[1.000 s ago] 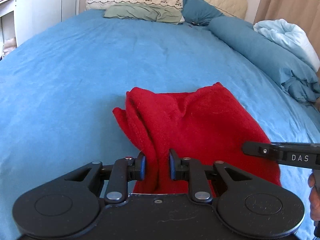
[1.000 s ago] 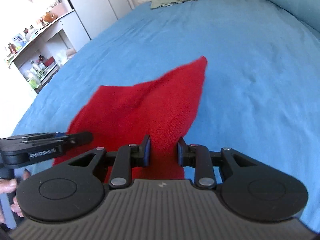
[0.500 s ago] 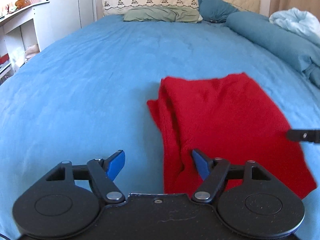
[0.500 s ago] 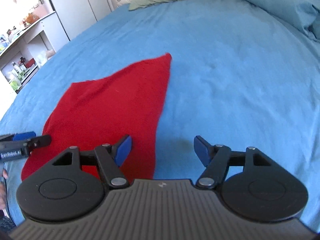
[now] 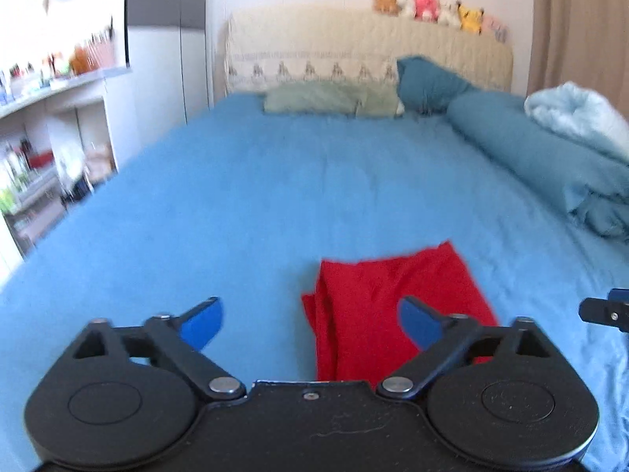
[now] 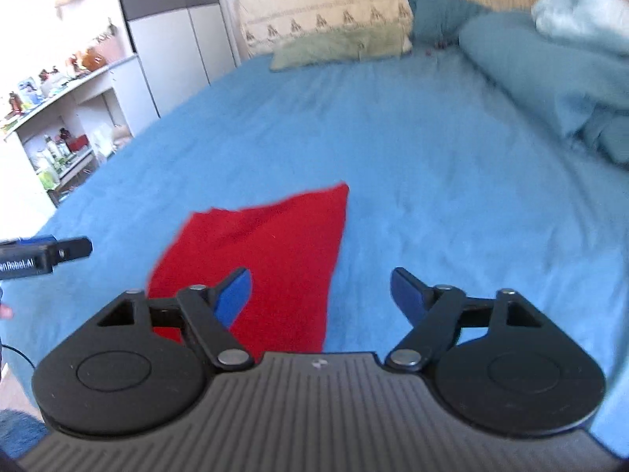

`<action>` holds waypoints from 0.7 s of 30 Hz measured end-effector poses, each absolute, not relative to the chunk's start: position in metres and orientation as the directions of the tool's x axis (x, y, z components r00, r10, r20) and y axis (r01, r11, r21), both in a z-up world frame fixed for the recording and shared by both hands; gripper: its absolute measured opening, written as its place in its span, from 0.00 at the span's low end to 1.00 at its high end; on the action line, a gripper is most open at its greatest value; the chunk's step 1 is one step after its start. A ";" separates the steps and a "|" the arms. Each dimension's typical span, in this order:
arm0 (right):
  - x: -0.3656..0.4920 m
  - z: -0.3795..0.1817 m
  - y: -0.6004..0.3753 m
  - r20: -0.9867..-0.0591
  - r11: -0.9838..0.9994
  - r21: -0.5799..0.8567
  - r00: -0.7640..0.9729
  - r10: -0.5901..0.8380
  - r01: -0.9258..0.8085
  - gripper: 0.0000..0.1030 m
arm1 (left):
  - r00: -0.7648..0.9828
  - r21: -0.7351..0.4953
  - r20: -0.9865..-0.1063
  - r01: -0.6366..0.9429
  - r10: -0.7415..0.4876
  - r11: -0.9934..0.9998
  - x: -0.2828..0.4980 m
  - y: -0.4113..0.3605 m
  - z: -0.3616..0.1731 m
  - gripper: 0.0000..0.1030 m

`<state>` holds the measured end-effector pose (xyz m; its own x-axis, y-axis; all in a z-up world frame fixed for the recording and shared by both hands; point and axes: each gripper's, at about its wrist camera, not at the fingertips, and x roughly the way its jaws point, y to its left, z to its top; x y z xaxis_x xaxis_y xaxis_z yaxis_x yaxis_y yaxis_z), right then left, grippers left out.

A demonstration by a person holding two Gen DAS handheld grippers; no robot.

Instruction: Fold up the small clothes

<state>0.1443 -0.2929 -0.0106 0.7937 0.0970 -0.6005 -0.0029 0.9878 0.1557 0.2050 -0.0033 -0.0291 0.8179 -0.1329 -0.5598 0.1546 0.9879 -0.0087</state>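
Now released: red knitted fleece garment (image 5: pixel 397 306), small, lying flat on the bed near its foot end, one side edge doubled into a ridge of folds.

Change since a second ago: both grippers were pinched on the near hem; half a second ago they had sprung apart; both are now drawn back and raised, so the cloth sits lower in each view. Judgement: one fold is laid down, and a further fold or a smoothing pass may remain.

Left gripper (image 5: pixel 310 320): jaws wide, empty, above the cloth's near edge.
Right gripper (image 6: pixel 320 295): jaws wide, empty, over the cloth's right border.

Surface: blue bedsheet (image 5: pixel 236 204), soft, lightly creased.

Room: cream quilted headboard (image 5: pixel 354 51) topped with plush toys (image 5: pixel 432 8); green pillow (image 5: pixel 330 98); rolled teal duvet (image 5: pixel 542 165); white shelving (image 5: pixel 43 149) with bottles.
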 end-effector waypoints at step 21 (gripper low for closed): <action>-0.026 0.053 -0.228 -0.671 0.991 0.005 0.735 -0.095 0.132 1.00 | 0.784 0.032 -0.617 0.109 -0.067 0.994 0.032 -0.001 0.010 1.00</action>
